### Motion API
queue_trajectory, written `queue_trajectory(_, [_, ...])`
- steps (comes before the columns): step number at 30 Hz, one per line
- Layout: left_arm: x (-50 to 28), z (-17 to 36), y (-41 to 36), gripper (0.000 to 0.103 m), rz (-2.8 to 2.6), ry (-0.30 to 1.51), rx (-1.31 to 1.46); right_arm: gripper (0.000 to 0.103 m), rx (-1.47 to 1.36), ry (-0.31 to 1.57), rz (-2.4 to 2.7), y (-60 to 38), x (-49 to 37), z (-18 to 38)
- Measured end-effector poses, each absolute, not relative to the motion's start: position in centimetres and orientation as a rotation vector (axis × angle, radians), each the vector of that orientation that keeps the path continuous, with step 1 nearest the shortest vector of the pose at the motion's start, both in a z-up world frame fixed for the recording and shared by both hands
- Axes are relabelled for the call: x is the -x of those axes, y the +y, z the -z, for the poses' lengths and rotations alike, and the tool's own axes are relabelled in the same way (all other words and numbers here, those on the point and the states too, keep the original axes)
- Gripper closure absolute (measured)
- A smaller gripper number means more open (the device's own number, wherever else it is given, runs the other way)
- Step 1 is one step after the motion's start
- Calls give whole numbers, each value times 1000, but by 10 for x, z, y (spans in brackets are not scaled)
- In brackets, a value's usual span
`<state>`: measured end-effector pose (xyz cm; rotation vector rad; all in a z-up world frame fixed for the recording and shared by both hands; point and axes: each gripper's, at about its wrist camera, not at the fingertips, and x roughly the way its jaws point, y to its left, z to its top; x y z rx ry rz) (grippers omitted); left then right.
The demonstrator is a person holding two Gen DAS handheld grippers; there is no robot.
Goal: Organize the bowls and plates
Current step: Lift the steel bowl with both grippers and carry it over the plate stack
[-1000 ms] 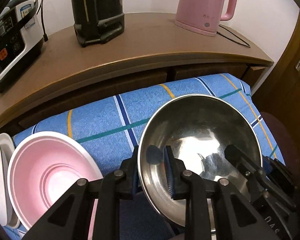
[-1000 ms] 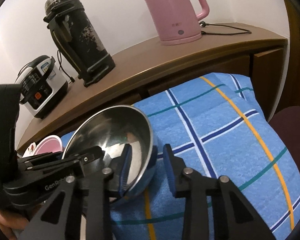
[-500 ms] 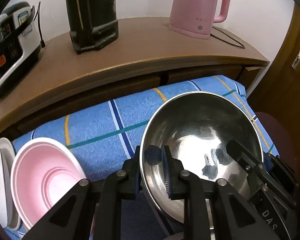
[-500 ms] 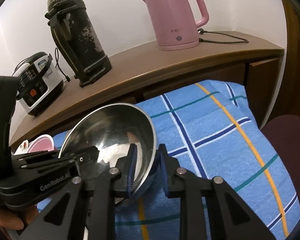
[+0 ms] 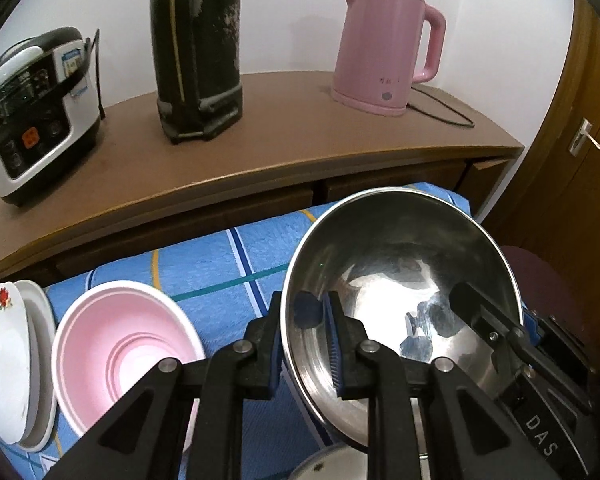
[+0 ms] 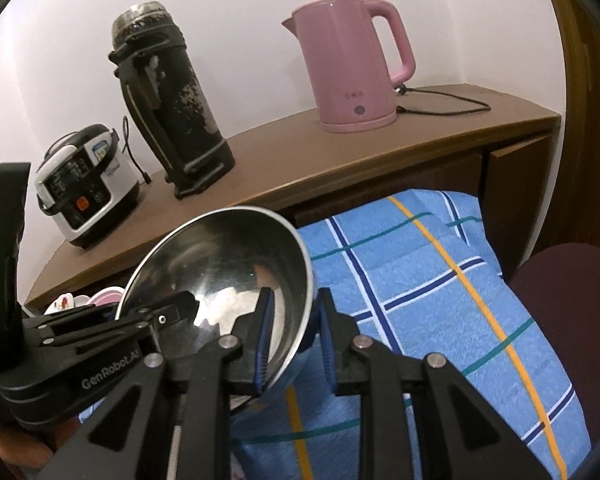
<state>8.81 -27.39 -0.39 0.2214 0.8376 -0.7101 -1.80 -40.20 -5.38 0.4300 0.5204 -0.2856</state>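
Steel bowl (image 5: 400,280) at centre right, off the blue cloth (image 5: 220,264); left gripper (image 5: 304,336) and right gripper (image 6: 292,340) each pinch its rim. Pink bowl (image 5: 116,352) and floral plates (image 5: 4,360) lower left; stacking not done.

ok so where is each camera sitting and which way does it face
Left wrist: on the left claw, looking down along it at the steel bowl, pink bowl and floral plates; the right claw shows.
Right wrist: on the right claw, facing the same bowl; the left claw shows.
Shared: bowl, pink kettle, blue checked cloth.
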Motion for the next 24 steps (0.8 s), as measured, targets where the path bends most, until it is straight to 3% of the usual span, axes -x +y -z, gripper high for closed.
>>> queue_trajectory(24, [-59,-17,-182,82,602,780,-146,81,-390,508,178,-328,35,33])
